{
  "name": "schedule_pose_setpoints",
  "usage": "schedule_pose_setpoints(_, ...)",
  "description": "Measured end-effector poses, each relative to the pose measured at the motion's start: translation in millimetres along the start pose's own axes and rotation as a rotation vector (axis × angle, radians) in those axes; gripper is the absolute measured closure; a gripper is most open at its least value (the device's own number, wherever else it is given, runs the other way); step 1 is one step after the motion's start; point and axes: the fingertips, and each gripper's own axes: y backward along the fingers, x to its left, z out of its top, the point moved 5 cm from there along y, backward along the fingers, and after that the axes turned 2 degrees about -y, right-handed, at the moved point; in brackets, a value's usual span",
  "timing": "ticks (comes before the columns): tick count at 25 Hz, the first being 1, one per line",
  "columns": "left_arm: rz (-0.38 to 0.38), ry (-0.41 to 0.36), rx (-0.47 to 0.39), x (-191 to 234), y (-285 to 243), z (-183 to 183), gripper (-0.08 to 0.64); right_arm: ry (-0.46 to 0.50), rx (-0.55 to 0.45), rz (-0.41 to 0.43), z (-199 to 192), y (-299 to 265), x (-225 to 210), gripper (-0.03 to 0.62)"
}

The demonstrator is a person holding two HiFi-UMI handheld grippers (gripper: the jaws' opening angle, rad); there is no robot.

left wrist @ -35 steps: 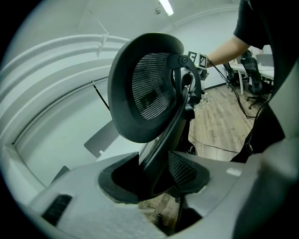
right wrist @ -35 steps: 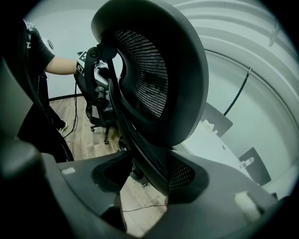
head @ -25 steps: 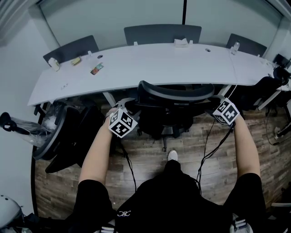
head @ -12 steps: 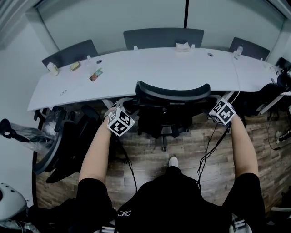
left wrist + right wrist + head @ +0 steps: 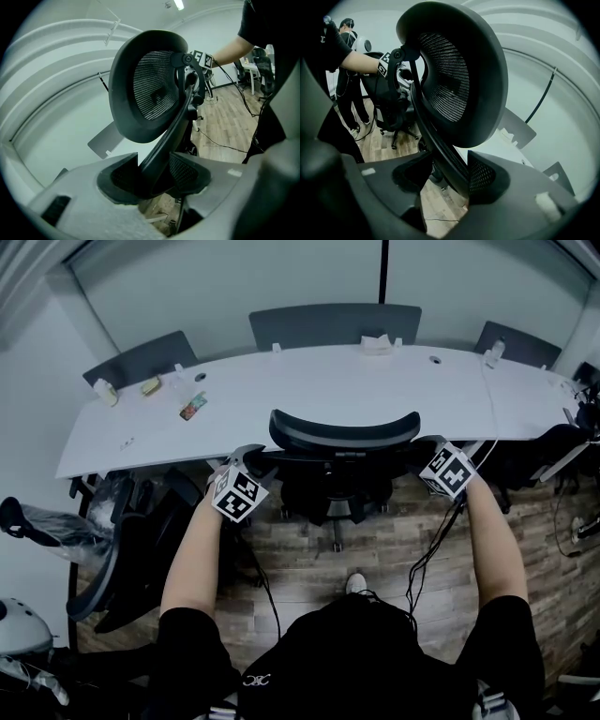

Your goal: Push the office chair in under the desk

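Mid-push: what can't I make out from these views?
- Office chair seat front: head view, under the desk.
- Right gripper clamping or just touching: right gripper view, the chair covers the pads' contact.
- Items at desk's left end: head view, too small.

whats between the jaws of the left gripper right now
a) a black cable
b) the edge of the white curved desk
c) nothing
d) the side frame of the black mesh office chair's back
d: the left gripper view shows the curved back frame of the black mesh office chair clamped in the left gripper, while the white curved desk lies ahead, untouched by the jaws.
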Motion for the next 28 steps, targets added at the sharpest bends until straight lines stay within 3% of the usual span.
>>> schedule_pose_setpoints(17,0.052,0.026,0.03,39.7,-53.6,16.0,0.347,0.046,-0.058,-0.004,11.7,-34.5,-70.0,0.357)
schedule_pose_setpoints(28,0.07,0.046,0.035,49.2,-67.5,21.2,0.341,0.071,-0.082,-0.013,14.2,-41.9,-89.5,0.353)
